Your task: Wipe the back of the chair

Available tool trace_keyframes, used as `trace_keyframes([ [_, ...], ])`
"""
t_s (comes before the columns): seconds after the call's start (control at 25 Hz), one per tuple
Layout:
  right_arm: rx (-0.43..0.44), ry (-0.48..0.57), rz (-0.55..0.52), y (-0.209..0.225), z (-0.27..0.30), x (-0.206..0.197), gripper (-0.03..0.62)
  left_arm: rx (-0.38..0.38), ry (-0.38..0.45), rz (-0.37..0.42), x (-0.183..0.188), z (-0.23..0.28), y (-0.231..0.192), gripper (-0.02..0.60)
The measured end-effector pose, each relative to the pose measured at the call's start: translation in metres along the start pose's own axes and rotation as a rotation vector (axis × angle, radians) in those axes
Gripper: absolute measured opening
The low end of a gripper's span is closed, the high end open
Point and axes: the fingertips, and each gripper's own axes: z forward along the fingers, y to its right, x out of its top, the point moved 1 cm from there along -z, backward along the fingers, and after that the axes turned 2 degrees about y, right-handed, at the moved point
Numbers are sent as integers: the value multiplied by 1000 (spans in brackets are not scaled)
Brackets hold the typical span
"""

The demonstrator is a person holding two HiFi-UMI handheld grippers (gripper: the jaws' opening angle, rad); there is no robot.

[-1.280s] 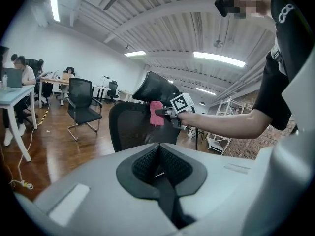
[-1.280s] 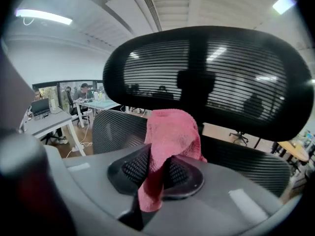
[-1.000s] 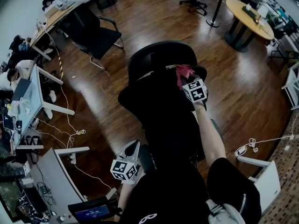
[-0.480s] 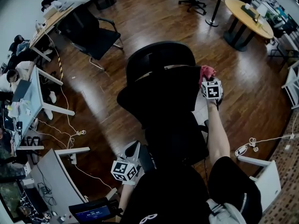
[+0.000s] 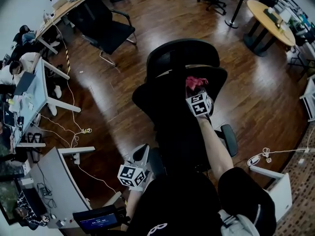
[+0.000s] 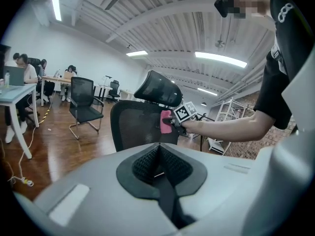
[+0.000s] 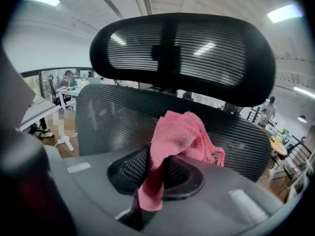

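A black mesh office chair point(image 5: 177, 107) with a headrest point(image 5: 182, 55) stands before me, its back toward me. My right gripper point(image 5: 197, 90) is shut on a pink cloth point(image 5: 196, 81) and presses it to the upper back of the chair. In the right gripper view the pink cloth point(image 7: 177, 136) bunches between the jaws against the mesh backrest point(image 7: 123, 117), under the headrest point(image 7: 182, 53). My left gripper point(image 5: 139, 156) hangs low at my side, shut with nothing in it; in the left gripper view its jaws meet, and beyond them are the chair back point(image 6: 135, 127) and the cloth point(image 6: 166, 122).
A second black chair point(image 5: 106, 26) stands at the back left. White desks point(image 5: 37, 92) with seated people line the left side, cables trailing over the wooden floor point(image 5: 113, 87). A round table point(image 5: 270, 18) is at the back right, a white rack point(image 5: 275, 186) to my right.
My right gripper with the cloth swung right to the edge of the chair back, then returned left to the middle of the upper back. The left gripper stayed put.
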Motion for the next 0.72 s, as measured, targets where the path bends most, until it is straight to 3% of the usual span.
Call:
trace_keyframes([
  [0.44,315,48,-146,-217,34,40,48,61,15,-34,-7,-29,-32,-12],
  [0.6,429,56,-221,-275,36,50,48,77,16,-37,-6,-36,-38,-12],
  [0.72,460,53,-247,-292,39,49,48,80,16,-33,-4,-38,-40,-12],
])
